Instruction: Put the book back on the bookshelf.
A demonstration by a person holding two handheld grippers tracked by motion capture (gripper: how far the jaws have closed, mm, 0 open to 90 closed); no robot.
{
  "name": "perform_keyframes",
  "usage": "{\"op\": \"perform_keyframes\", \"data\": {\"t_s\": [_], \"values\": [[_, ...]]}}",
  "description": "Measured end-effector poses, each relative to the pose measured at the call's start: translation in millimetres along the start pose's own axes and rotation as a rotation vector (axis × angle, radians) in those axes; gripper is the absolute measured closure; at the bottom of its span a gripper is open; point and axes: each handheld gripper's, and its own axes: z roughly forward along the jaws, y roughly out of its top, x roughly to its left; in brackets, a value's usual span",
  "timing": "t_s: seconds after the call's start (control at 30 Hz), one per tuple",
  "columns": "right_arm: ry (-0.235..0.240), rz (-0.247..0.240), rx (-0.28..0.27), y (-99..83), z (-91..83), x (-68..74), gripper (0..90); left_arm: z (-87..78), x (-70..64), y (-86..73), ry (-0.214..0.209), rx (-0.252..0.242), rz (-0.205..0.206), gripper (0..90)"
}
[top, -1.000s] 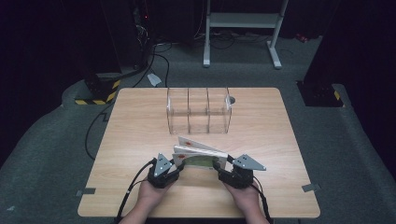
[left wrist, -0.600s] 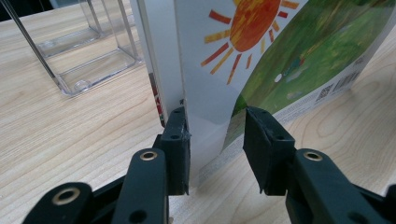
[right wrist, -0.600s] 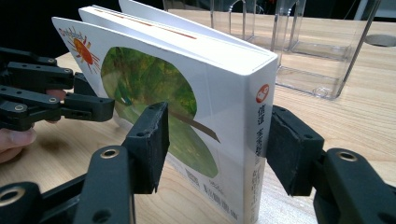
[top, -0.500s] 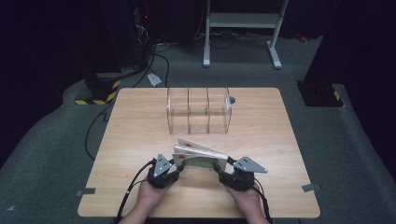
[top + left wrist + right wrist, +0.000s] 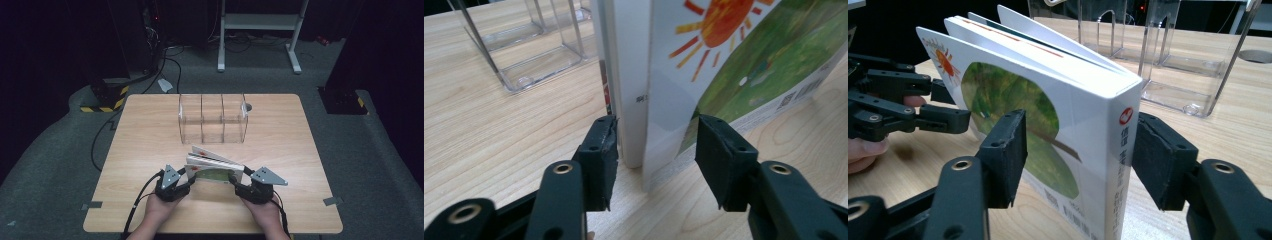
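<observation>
Since a second ago both grippers have slid a little toward the right along the near edge of the desk [image 5: 150, 120], and the book [image 5: 215, 167] has gone with them.

That book stands on its lower edge near the middle of the near edge, its pages fanned open at the top, with a sun and a green field on its cover. The left gripper [image 5: 172, 184] sits at the book's left end; in the left gripper view its jaws stand on either side of the book's edge, the left one just beside the white pages, the right one a little clear of the cover, so they are fairly wide and not clamped. The right gripper [image 5: 255, 187] is at the spine end; in the right gripper view its jaws flank the spine, very near both faces, but whether they press on it I cannot tell. A hand [image 5: 160, 210] holds the left gripper.

Behind the book, toward the far edge, stands a clear holder [image 5: 212, 119] with three compartments, well apart from the book.
</observation>
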Motion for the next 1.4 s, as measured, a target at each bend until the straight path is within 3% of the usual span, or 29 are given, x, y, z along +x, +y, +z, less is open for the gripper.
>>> {"op": "perform_keyframes", "data": {"t_s": [0.37,0.6,0.87,1.2,1.4], "values": [[0.05,-0.016,-0.005,10.5,9.5,-5.8,33.6,-10.2,9.1,-10.3,0.048,0.034,0.0,42.7],[0.076,-0.055,0.001,15.4,16.8,-3.6,33.1,-19.5,18.0,-15.6,0.089,0.061,-0.002,40.7],[0.105,-0.06,0.0,17.5,18.9,-5.9,43.2,-25.2,34.5,-22.8,0.144,0.117,-0.035,37.6],[0.126,-0.116,-0.003,13.8,13.0,-5.9,55.0,-29.7,49.9,-23.3,0.174,0.125,-0.085,37.8],[0.127,-0.122,-0.01,11.7,7.8,-4.2,57.7,-28.0,58.8,-23.5,0.194,0.127,-0.096,37.2]]}}
